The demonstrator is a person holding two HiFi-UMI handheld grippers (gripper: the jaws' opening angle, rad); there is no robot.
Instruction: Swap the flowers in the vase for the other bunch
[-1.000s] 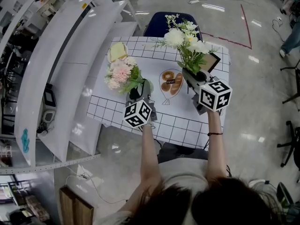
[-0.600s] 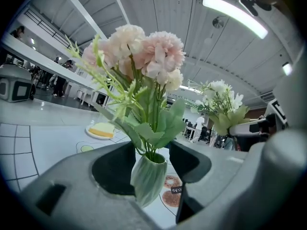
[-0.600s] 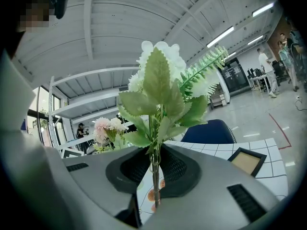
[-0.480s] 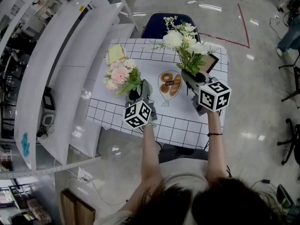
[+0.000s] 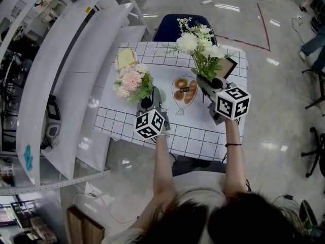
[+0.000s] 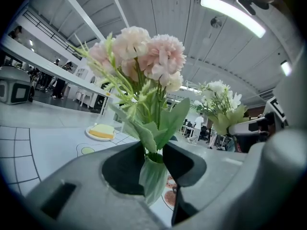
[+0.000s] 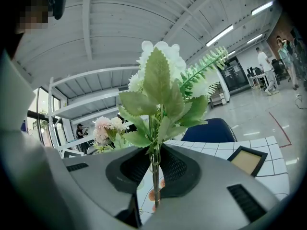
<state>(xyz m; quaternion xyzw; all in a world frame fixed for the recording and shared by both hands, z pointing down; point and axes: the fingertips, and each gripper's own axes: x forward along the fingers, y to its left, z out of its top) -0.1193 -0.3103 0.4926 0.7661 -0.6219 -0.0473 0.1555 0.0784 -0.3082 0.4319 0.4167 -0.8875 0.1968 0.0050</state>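
A pale translucent vase [image 6: 152,177] with pink flowers [image 5: 131,81] stands at the left of the gridded table [image 5: 203,136]. My left gripper [image 5: 150,99] reaches level at it. Its jaws are closing, and the vase neck sits between them with both pads against it; my left gripper [image 6: 153,176] frames the pink flowers [image 6: 144,56] rising above. My right gripper [image 5: 210,83] is shut on the thin stems [image 7: 154,176] of the white bunch [image 5: 200,42], held upright above the table's right side. The white bunch [image 7: 160,90] fills the right gripper [image 7: 154,188] view.
A plate with a yellow cake slice [image 5: 127,57] lies at the far left of the table, and a small picture frame [image 5: 227,66] at the far right. A bread picture [image 5: 185,89] marks the cloth's middle. A blue chair [image 5: 175,27] stands behind, white shelves [image 5: 76,85] to the left.
Both hands stay where they were. The left jaws look drawn in closer round the vase; the right still holds the white bunch.
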